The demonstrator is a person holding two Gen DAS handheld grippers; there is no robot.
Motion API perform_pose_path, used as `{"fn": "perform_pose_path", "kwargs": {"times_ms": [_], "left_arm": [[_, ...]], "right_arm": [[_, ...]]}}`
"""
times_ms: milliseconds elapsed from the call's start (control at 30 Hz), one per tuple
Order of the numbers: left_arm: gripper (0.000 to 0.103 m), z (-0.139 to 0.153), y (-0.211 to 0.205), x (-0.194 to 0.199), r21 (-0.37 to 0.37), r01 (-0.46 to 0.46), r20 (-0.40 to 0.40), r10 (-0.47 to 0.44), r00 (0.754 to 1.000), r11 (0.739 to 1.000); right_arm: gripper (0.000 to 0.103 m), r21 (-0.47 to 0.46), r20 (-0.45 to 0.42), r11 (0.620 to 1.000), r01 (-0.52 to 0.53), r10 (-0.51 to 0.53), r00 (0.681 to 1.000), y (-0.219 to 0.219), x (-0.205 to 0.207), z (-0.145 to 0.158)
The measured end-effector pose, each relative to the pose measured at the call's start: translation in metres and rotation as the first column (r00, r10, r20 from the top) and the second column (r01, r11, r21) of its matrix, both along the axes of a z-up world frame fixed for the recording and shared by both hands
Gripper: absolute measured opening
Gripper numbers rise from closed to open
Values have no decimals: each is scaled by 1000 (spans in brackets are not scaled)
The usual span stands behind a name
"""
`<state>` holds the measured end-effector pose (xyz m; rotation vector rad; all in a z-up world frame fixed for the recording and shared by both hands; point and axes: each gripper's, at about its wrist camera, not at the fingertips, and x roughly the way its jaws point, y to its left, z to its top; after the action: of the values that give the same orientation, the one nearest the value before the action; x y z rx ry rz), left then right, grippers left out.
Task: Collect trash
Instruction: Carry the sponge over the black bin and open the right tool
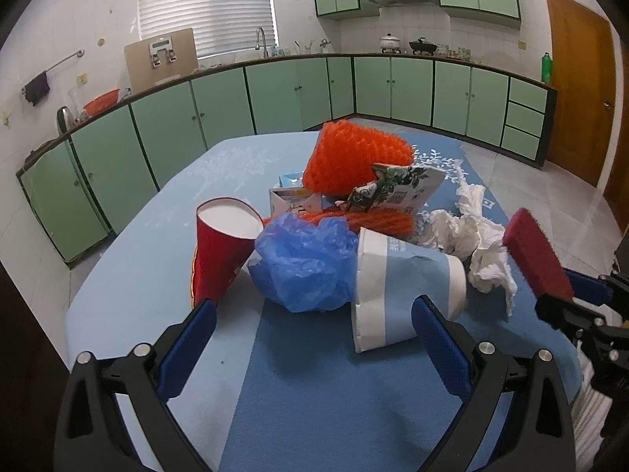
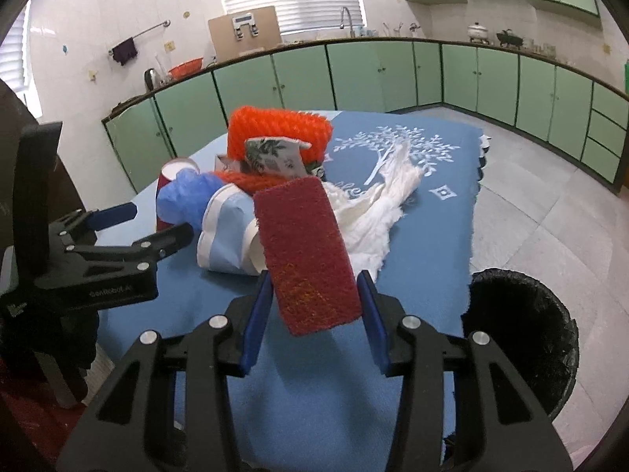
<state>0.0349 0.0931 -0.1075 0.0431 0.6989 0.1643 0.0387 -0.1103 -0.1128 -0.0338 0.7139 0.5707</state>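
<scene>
My right gripper [image 2: 316, 306] is shut on a dark red scouring pad [image 2: 306, 251] and holds it above the table; the pad also shows in the left wrist view [image 1: 536, 253]. My left gripper [image 1: 314, 330] is open and empty, just in front of a trash pile: a red paper cup [image 1: 220, 247], a blue plastic bag [image 1: 306, 263], a white and blue paper cup [image 1: 401, 287] on its side, crumpled white tissue [image 1: 479, 244], orange foam netting [image 1: 354, 157] and a printed carton [image 1: 401, 190].
The pile lies on a blue tablecloth [image 2: 314, 385]. A black-lined trash bin [image 2: 523, 338] stands on the floor right of the table. Green kitchen cabinets [image 1: 275, 94] run along the far walls. A small box [image 1: 293, 196] sits behind the pile.
</scene>
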Motion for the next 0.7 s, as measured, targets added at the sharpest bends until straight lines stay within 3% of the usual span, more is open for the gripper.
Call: {"fn": "perform_pose_path", "kwargs": {"times_ms": [433,700], "left_arm": [[97,13,-45,14,-47,140,51,-138,989,989],[76,13,-95,32,-57,275,63,-271,960,960]], "right_arm": [[43,21,16,985,169,-169,985,-55,10,8],[43,37,17,965,260,-261,965,-92,17,11]]}}
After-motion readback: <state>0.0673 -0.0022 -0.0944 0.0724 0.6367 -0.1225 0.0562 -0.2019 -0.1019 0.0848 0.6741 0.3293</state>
